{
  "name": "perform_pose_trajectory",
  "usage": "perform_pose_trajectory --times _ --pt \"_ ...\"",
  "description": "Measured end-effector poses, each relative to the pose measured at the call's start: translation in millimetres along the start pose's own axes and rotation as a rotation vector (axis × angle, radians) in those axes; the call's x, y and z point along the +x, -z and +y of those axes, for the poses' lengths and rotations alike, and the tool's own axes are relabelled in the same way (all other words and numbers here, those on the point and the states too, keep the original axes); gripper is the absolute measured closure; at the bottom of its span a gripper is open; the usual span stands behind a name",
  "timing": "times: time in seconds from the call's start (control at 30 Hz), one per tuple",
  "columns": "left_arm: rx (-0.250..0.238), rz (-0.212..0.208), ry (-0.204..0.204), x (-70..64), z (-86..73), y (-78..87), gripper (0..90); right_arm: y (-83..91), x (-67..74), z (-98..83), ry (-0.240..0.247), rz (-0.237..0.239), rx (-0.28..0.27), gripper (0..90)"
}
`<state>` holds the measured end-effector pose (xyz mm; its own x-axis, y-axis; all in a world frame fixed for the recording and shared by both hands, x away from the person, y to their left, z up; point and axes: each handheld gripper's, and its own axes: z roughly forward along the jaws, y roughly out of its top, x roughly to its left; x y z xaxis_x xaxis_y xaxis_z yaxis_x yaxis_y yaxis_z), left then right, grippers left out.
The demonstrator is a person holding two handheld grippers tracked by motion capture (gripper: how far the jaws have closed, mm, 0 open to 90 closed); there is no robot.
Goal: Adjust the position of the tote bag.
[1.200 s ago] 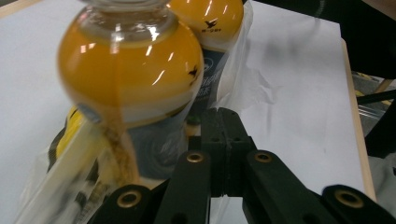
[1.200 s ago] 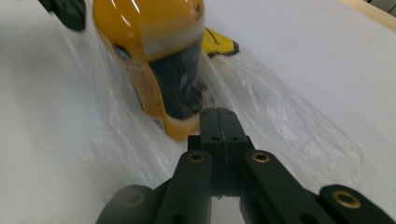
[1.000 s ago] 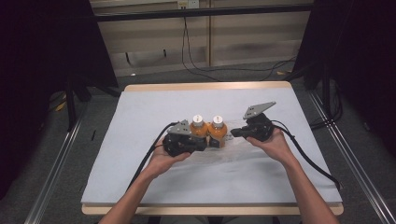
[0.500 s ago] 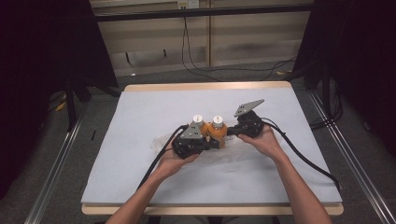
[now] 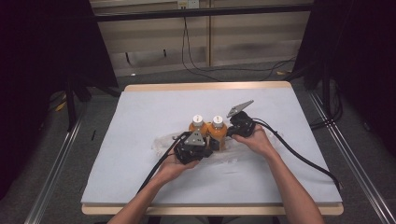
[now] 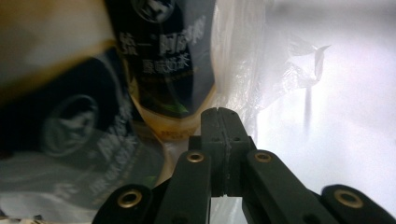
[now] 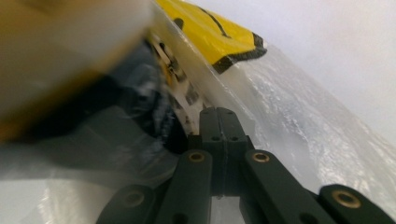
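Both hands have sunk toward the table's middle: left gripper and right gripper, jaws closed, probably pinching the plastic bag around two bottles, lowering it.

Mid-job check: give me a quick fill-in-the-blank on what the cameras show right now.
1. Two orange bottles stand side by side, each with a ____ cap.
2. The bottles sit on a clear ____ bag lying on the table.
3. In its own view, the jaws of the left claw are ____.
4. The right claw reaches the bottles from the ____ side of the high view.

Missing words: white; plastic; shut; right
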<state>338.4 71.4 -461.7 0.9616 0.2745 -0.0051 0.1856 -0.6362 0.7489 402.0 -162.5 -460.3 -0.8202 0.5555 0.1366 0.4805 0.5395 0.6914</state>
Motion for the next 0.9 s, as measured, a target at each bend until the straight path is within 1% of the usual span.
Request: perform_pose_trajectory --times 0.07,0.1,0.13,0.17,0.2,0.23,0.27,0.3,0.33,0.43,0.5,0.53,0.6,0.63,0.67,0.7,0.73,0.77,0.83,0.9 --pt "0.012 -0.002 0.001 -0.8 -2.6 -2.3 90.0 -4.0 -1.4 -0.9 -0.014 0.004 0.016 90.0" --pt "0.011 -0.004 0.007 -0.9 -3.8 -3.4 90.0 -7.3 -2.7 -1.6 -0.019 0.004 0.02 90.0" --pt "0.03 -0.011 0.003 0.0 -5.1 -3.3 90.0 -8.9 -3.8 -2.1 -0.021 0.004 0.025 90.0" --pt "0.028 -0.011 0.007 -0.4 -6.5 -4.9 90.0 -11.9 -4.8 -3.0 -0.036 0.008 0.028 90.0" --pt "0.054 -0.008 -0.002 -0.6 -7.5 -4.9 90.0 -14.1 -6.4 -3.7 -0.036 -0.001 0.041 90.0" --pt "0.053 -0.015 -0.004 -1.0 -9.1 -6.4 90.0 -16.6 -8.0 -4.4 -0.038 -0.004 0.049 90.0" --pt "0.069 -0.015 -0.002 -2.5 -10.6 -7.3 90.0 -18.9 -9.0 -4.8 -0.043 -0.003 0.052 90.0" --pt "0.092 -0.018 -0.02 -3.1 -12.0 -8.5 90.0 -20.1 -10.2 -4.8 -0.036 -0.009 0.057 90.0" --pt "0.087 -0.006 -0.012 -5.8 -13.3 -10.1 90.0 -20.9 -11.3 -4.6 -0.04 -0.001 0.05 90.0" --pt "0.082 -0.025 0.004 -4.9 -13.4 -10.3 90.0 -23.0 -13.3 -1.4 -0.043 -0.01 0.054 90.0" --pt "0.084 -0.028 0.006 -5.1 -13.4 -10.2 90.0 -24.6 -14.1 1.2 -0.042 -0.019 0.06 90.0" --pt "0.089 -0.029 0.003 -5.5 -13.3 -9.9 90.0 -25.0 -14.3 2.0 -0.049 -0.021 0.064 90.0" --pt "0.09 -0.048 0.01 -5.2 -14.0 -9.1 90.0 -26.8 -14.4 4.6 -0.063 -0.033 0.07 90.0" --pt "0.084 -0.056 0.012 -5.6 -14.6 -9.1 90.0 -27.8 -15.1 5.6 -0.059 -0.033 0.067 90.0" --pt "0.091 -0.059 0.012 -6.1 -14.8 -8.2 90.0 -28.2 -14.2 7.3 -0.066 -0.044 0.078 90.0" --pt "0.093 -0.061 0.012 -6.5 -14.9 -7.9 90.0 -29.5 -14.5 8.6 -0.055 -0.048 0.076 90.0" --pt "0.094 -0.059 0.014 -7.2 -15.0 -7.8 90.0 -30.4 -14.4 9.7 -0.064 -0.052 0.078 90.0" --pt "0.097 -0.056 0.011 -7.3 -15.0 -7.6 90.0 -32.3 -15.7 10.8 -0.058 -0.06 0.067 90.0" --pt "0.092 -0.066 0.014 -6.7 -15.3 -7.5 90.0 -33.5 -16.0 12.0 -0.074 -0.067 0.066 90.0" --pt "0.096 -0.068 0.013 -7.3 -15.5 -7.1 90.0 -35.3 -17.5 13.1 -0.077 -0.069 0.058 90.0"
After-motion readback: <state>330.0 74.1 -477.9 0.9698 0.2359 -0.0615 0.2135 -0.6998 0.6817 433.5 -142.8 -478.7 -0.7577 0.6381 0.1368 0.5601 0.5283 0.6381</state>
